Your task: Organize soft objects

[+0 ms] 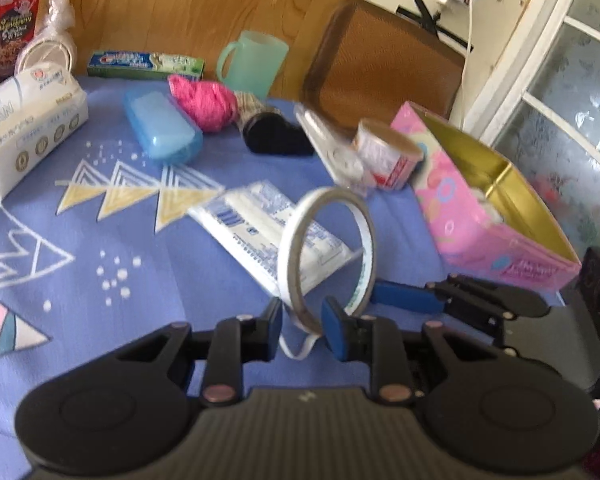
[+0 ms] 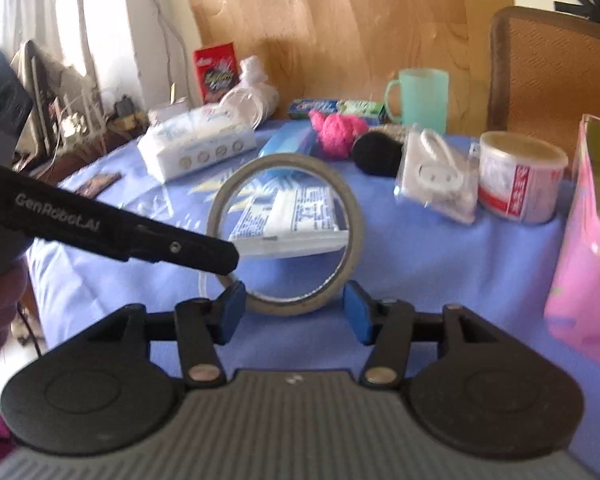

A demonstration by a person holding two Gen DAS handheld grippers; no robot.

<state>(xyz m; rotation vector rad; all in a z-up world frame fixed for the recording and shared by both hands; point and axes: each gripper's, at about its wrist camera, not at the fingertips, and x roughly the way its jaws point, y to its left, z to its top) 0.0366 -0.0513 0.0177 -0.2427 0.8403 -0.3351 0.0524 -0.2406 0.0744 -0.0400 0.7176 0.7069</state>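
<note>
A: Tape ring (image 1: 288, 256) stands on its edge above the blue tabletop (image 1: 100, 240), at the centre of both views, just in front of a flat white packet (image 1: 260, 232). Which containers do you see?

B: At 3 o'clock in the left wrist view there is an open pink box (image 1: 480, 240). Its inside is gold, with a divider, and something white lies in the nearer compartment. At 12 o'clock stands a green mug (image 1: 256, 60); I cannot see its inside. A blue case (image 1: 162, 128) at 10 o'clock is closed, and a white and red tub (image 1: 388, 152) at 2 o'clock has its lid on.

A: And the grippers?

B: The left gripper (image 1: 302, 322) has its pads together on the lower band of the tape ring, clamped on it. The right gripper (image 2: 290, 312) is about half apart, with the bottom of the ring between its pads. The pads are at the rim on both sides, but I cannot tell if they press on it.

A: What does one view show that the other does not?

B: Only the left wrist view looks into the pink box; the right wrist view gives only its outer wall, at 3 o'clock. The right wrist view shows the left gripper from the side, coming in from 9 o'clock, and a hand (image 2: 0, 300) at the left edge.
</note>
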